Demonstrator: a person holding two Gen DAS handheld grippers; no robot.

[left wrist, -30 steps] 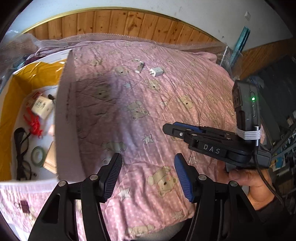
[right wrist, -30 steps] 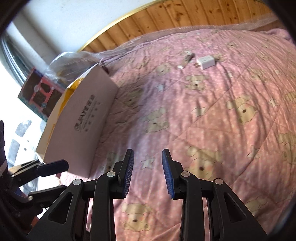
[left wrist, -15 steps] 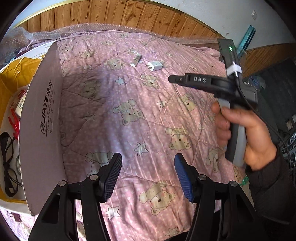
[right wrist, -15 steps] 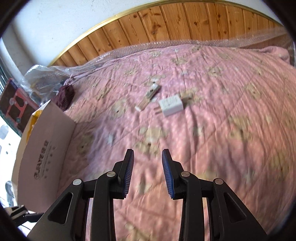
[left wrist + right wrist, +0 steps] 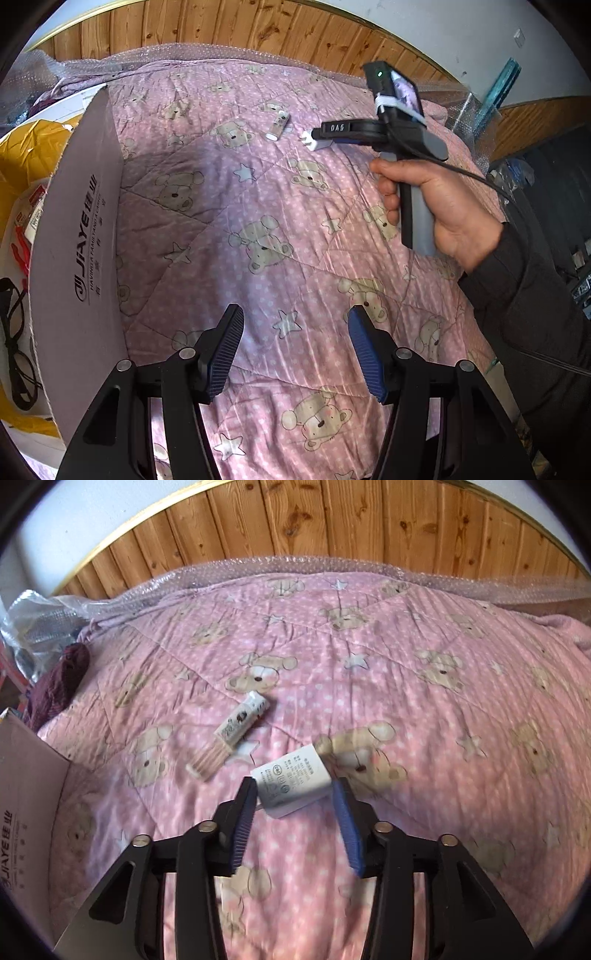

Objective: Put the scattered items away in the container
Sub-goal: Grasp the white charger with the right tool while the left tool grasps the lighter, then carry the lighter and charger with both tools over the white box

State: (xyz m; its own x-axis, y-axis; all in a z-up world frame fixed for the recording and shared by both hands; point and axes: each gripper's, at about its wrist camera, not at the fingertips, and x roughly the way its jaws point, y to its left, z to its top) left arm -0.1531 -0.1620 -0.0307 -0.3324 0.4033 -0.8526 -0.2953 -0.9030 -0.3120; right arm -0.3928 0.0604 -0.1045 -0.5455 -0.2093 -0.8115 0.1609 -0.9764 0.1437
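Tongs on the right stand wide apart low in the centre of the right wrist view, with the white charger between their blue pads; the left pad looks to touch its edge, the right pad sits just beside it, and the charger lies on the bed ungripped. Up and to the left of the charger lies a small white tube, tilted, with a tan comb-like piece just below it; whether the two are joined cannot be told through the blur. A dark purple cloth sits at the left edge, and a corner of the box shows in the lower left. In the left wrist view the left tongs are open wide over bare pink bear-print quilt at the bottom centre, holding nothing. In the upper right of that frame a hand grips the handle of the right tool, whose tips reach the charger; the tube lies just left of it. The box stands along the left side, its printed flap upright, and inside it, at the far left edge, are yellow lining, something red and a black cable. Wood panelling runs across the top.
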